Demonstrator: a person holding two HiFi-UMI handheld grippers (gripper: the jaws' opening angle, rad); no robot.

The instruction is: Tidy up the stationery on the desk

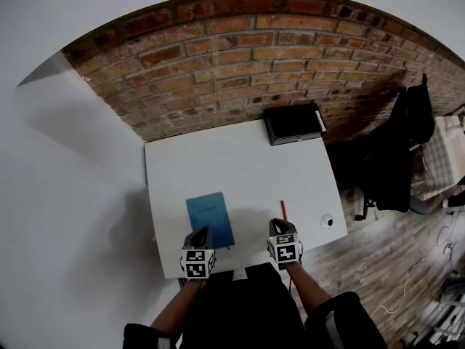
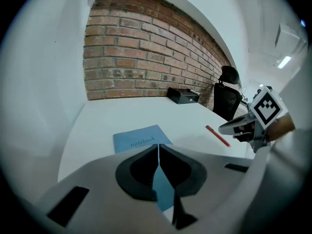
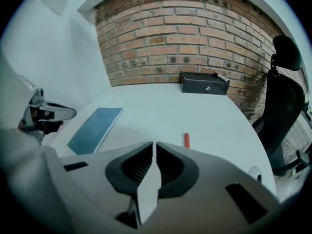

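A blue notebook lies flat on the white desk, near its front edge. To its right lies a red pen. My left gripper hovers over the notebook's near edge, jaws shut and empty; its own view shows the notebook just beyond the closed jaws. My right gripper is just short of the pen's near end, also shut with nothing in it. The pen pokes out above its jaws in the right gripper view.
A black box sits at the desk's far right corner against the brick wall. A small white round object rests near the right front edge. A black office chair stands right of the desk.
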